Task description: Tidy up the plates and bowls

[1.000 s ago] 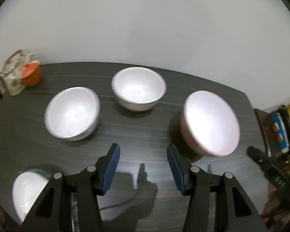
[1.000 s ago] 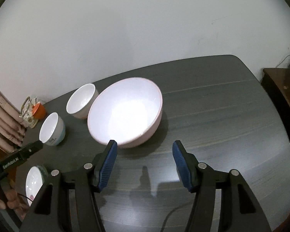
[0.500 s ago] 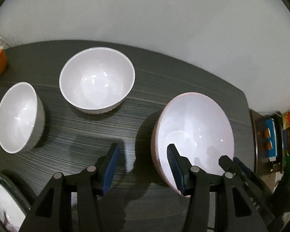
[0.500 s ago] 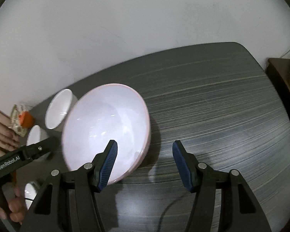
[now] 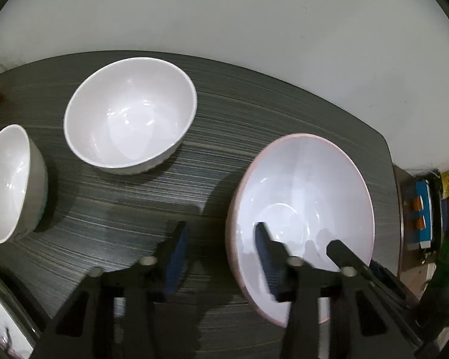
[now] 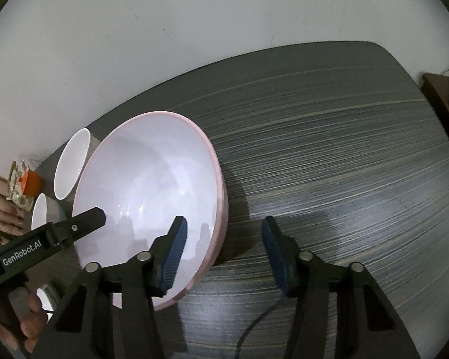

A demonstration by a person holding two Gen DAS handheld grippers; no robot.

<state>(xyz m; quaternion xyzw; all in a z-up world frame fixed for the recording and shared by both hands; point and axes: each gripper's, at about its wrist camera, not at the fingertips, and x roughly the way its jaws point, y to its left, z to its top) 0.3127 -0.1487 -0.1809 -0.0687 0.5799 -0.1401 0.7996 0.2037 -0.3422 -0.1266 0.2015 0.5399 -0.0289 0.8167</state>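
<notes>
A large pink-rimmed bowl (image 5: 308,191) stands on the dark table, also in the right wrist view (image 6: 152,185). My left gripper (image 5: 221,254) is open and straddles its left rim, one finger inside, one outside. My right gripper (image 6: 224,245) is open and straddles its right rim the same way. A medium white bowl (image 5: 128,116) and a smaller white bowl (image 5: 9,179) stand to the left. A white dish (image 5: 0,320) shows at the bottom left corner.
An orange cup (image 6: 31,182) sits at the table's far left by a patterned packet. A side shelf with coloured items (image 5: 425,212) stands past the table's right edge. The dark table (image 6: 344,155) stretches bare to the right of the pink bowl.
Both grippers have moved in toward the pink bowl from opposite sides and now straddle its rim. The bowl looms larger in both views. Both stay open.
</notes>
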